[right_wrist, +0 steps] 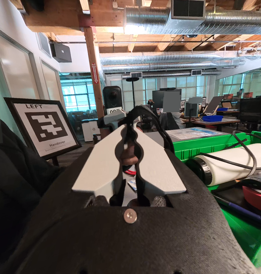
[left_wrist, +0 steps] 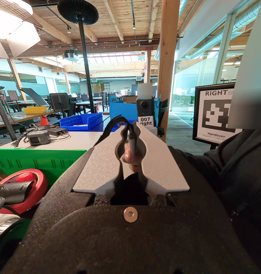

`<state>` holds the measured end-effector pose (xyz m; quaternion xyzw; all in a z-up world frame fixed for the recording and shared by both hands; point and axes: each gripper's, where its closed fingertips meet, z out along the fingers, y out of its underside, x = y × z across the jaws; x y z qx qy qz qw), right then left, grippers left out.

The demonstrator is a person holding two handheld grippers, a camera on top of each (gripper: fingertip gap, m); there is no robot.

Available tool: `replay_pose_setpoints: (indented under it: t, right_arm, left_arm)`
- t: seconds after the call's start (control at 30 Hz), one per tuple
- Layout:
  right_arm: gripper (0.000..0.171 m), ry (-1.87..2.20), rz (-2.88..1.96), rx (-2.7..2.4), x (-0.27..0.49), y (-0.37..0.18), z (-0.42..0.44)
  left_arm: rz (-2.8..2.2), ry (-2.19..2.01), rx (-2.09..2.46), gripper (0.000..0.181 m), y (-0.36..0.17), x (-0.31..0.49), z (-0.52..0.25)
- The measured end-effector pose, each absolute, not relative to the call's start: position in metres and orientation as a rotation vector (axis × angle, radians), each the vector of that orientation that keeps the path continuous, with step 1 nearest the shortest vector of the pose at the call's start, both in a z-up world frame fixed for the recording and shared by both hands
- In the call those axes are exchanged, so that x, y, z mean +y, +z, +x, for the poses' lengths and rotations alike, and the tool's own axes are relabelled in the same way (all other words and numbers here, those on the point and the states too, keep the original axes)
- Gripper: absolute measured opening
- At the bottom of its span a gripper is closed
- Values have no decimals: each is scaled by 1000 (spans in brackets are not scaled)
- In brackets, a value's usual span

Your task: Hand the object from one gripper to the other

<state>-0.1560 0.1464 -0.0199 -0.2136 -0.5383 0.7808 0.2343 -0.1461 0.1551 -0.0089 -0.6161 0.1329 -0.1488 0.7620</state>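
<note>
Left wrist view, braided black strap [left_wrist: 119, 120], gripper [left_wrist: 130, 129] pinching

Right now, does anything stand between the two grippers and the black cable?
Nothing visible does. The black cable sits between the fingertips of both the left gripper and the right gripper, which meet tip to tip.
</note>
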Motion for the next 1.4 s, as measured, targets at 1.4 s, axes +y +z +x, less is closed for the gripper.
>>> replay_pose_setpoints:
  t: [1.4]
  right_arm:
    - [23, 2276, -608, -1356, 159, -6, -152]
  left_arm:
    - [-1360, -321, 343, 4, -14, 156, -137]
